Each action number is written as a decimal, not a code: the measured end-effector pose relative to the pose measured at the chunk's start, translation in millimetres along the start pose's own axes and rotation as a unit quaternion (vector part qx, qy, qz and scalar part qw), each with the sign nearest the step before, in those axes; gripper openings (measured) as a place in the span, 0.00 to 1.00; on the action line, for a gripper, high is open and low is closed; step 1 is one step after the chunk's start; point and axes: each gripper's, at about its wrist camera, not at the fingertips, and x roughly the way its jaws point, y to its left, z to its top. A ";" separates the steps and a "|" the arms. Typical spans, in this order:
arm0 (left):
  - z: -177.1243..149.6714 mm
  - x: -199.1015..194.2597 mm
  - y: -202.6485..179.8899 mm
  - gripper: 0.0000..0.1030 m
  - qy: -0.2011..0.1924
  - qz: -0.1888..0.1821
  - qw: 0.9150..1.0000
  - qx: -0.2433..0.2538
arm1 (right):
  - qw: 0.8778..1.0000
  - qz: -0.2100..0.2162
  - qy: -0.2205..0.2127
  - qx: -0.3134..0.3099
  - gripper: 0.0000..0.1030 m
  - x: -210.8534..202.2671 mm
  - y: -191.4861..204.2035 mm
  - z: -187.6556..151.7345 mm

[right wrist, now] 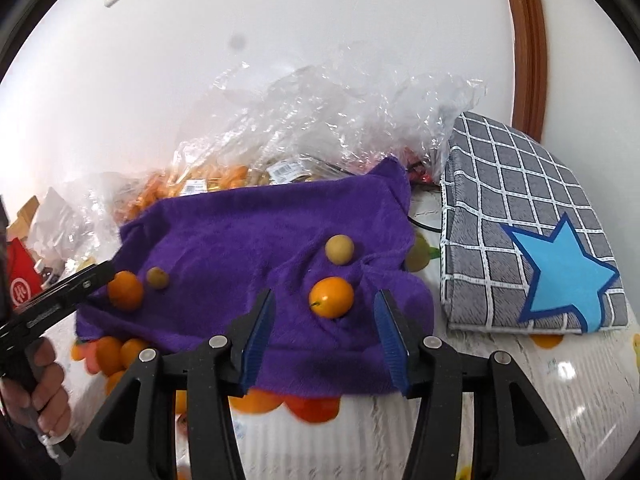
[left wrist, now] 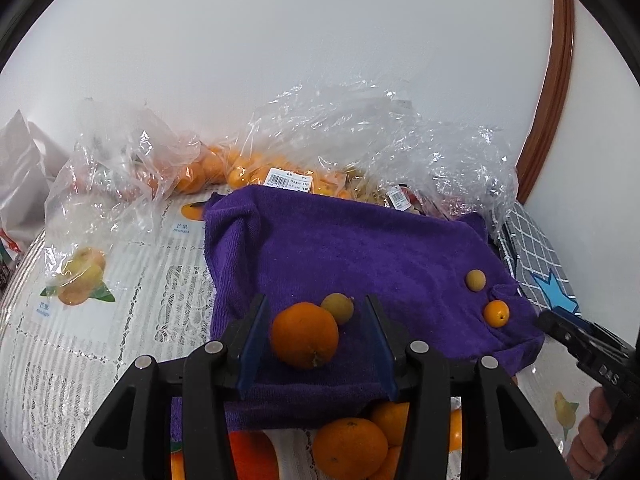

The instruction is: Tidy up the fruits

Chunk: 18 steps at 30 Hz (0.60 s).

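Left tongs (left wrist: 316,344), nearest the lens, gape wide with the large orange (left wrist: 305,334) lying loose between the blue pads, neither pad touching it. Right tongs (right wrist: 325,338) likewise stand wide, empty, with the small bright orange fruit (right wrist: 331,297) just ahead between the tips.

Surface (left wrist: 100,340): covered in a white lace-patterned cloth printed with fruit pictures.

Purple towel (left wrist: 340,248): spread over the middle of the surface, rumpled, carrying four loose fruits.

Clear plastic bags (left wrist: 360,136): crumpled along the wall behind the towel, holding small orange fruits, with barcode labels showing.

Grey checked cushion (right wrist: 520,220): blue star on it, lying beside the towel's right edge.

Loose oranges (left wrist: 350,446): a cluster at the towel's near edge, on the surface.

Olive-green fruit (left wrist: 338,308): touching the large orange on its far side.

Tan round fruit (right wrist: 339,249): just behind the small bright orange fruit, near the towel's right side.
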 end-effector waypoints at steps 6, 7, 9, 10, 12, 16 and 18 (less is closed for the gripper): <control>-4.5 -14.4 5.9 0.44 -0.013 0.003 1.000 -0.007 | 1.000 0.013 0.003 -0.022 0.49 -27.1 16.5 -12.2; -5.8 -16.5 6.8 0.44 -0.013 0.003 1.000 -0.008 | 1.000 0.012 0.006 -0.025 0.49 -30.3 19.5 -15.4; -11.2 -22.9 11.5 0.44 -0.013 0.006 1.000 -0.010 | 0.999 0.015 0.011 -0.028 0.49 -34.0 23.3 -21.2; -12.7 -24.2 12.7 0.44 -0.012 0.009 1.000 -0.011 | 0.999 0.017 0.015 -0.027 0.49 -35.6 25.1 -24.8; -18.3 -30.4 18.6 0.44 -0.009 0.017 1.000 -0.013 | 0.999 0.018 0.023 -0.023 0.47 -37.3 27.4 -31.9; -27.5 -42.7 28.2 0.44 -0.008 0.025 0.999 -0.018 | 0.999 0.028 0.041 -0.021 0.43 -38.1 32.5 -46.6; -31.0 -47.2 32.2 0.44 -0.006 0.030 0.999 -0.019 | 0.998 0.033 0.049 -0.022 0.42 -37.9 36.1 -53.0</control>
